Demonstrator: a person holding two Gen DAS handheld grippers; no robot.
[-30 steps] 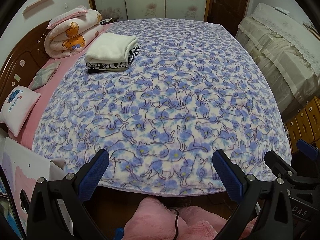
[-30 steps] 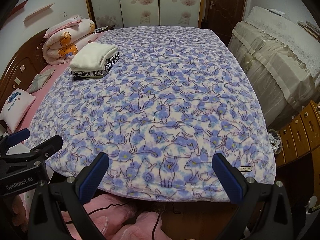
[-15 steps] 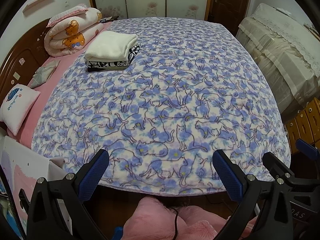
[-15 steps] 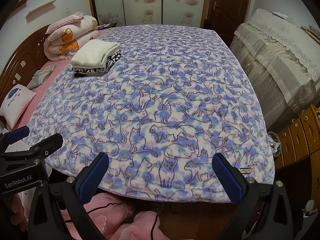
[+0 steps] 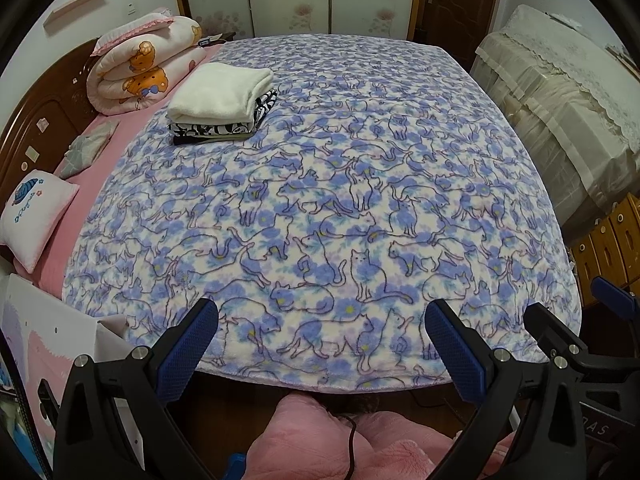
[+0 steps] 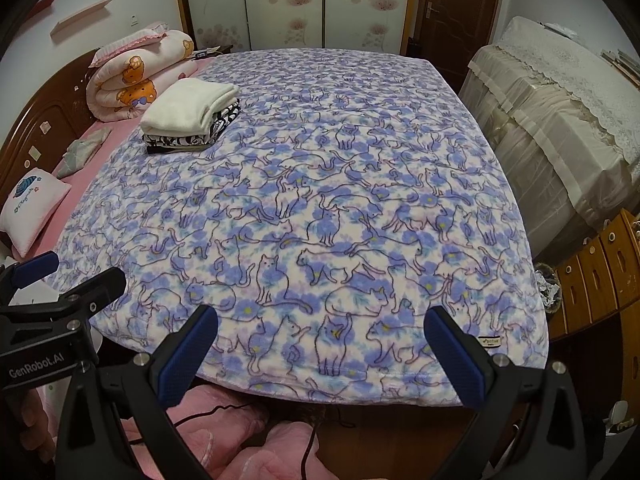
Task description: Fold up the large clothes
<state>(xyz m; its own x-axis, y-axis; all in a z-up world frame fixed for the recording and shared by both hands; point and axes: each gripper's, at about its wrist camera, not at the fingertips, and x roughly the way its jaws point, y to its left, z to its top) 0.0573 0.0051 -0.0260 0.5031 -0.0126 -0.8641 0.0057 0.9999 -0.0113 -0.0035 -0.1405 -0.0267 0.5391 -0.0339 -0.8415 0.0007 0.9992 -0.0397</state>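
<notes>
A large blue-and-white blanket with a cat print (image 5: 328,200) (image 6: 312,208) lies spread flat over the bed. Its near hem hangs over the bed's foot edge. My left gripper (image 5: 322,344) hovers open just above and before that hem, nothing between its blue pads. My right gripper (image 6: 320,344) is open too, beside the left one, which shows at the left (image 6: 56,308). A small label (image 6: 491,342) sits on the hem near the right gripper's right finger. The right gripper's body appears at the right edge of the left wrist view.
A stack of folded clothes, cream on top of black-and-white (image 5: 220,104) (image 6: 192,116), rests at the blanket's far left. A rolled bear-print quilt (image 5: 144,64), pillows (image 5: 36,212) and headboard lie left. A covered piece of furniture (image 5: 560,112) and wooden drawers (image 6: 600,272) stand right. Pink fabric (image 5: 320,440) lies below.
Both views have shifted slightly, with the bed sitting a little lower and nearer in frame. The blanket and the stack have not moved. Both grippers stay open.
</notes>
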